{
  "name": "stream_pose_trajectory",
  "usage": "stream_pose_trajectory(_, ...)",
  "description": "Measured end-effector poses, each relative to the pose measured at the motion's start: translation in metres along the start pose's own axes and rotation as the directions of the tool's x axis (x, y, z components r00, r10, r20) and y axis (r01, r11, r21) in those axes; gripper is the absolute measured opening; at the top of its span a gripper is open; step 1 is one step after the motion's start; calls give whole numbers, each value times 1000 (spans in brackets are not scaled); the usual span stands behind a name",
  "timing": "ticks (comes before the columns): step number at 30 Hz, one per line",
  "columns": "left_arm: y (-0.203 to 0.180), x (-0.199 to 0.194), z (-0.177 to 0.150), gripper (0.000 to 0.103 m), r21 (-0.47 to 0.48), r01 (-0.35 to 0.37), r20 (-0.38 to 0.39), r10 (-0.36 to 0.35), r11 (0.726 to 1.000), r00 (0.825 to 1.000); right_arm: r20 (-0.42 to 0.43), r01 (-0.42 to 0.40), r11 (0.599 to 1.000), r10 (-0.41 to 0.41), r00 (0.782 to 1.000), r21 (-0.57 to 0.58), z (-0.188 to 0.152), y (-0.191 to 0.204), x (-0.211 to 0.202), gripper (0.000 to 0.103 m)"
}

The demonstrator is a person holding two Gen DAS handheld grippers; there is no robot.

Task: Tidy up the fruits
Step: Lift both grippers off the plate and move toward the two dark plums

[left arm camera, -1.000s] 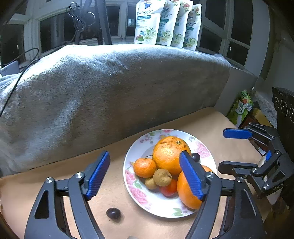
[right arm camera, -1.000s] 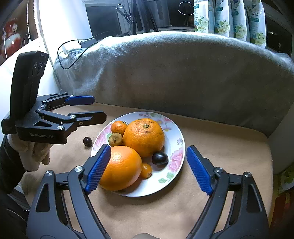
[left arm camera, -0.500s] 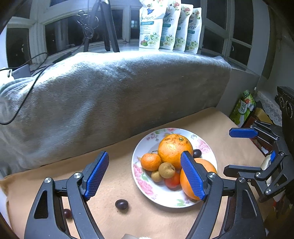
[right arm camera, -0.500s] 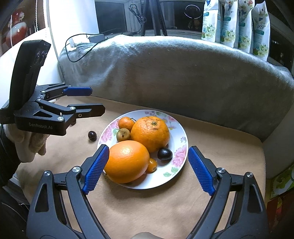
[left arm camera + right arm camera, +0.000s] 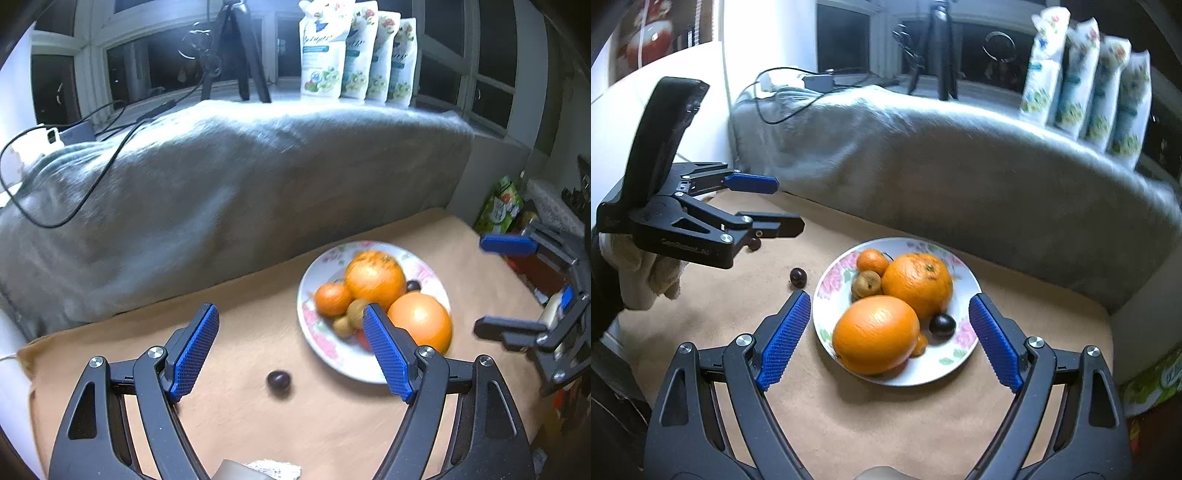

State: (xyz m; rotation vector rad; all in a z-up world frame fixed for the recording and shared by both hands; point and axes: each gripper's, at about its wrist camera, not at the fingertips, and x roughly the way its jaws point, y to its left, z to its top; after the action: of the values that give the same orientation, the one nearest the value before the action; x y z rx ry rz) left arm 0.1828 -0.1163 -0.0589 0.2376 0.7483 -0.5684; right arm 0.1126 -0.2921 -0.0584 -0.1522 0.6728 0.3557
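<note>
1. Left claw [image 5: 288, 354] gaping wide, nothing in it; a loose dark grape [image 5: 279, 381] lies on the tan tabletop [image 5: 240, 424] between its pads. Right claw [image 5: 886, 339] equally wide and empty, straddling the plate [image 5: 955, 367].
2. Risks: the grape is small, round and smooth, so an off-centre pinch may squirt it away or bruise it. The plate rim sits just beside the left claw's right pad (a knock could roll the piled oranges).
3. A second grape [image 5: 754, 243] lies farther off, near the grey blanket [image 5: 960, 166].
</note>
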Motion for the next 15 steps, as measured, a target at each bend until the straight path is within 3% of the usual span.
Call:
stream_pose_trajectory(8,31,-5,-32,80,-2,-100,-66,100,995,993,-13,-29,995,28,1000,-91,12,19,12,90)
stream_pose_trajectory(15,48,-13,-64,80,9,-116,-111,117,993,987,-85,-67,987,55,995,-145,22,34,36,90)
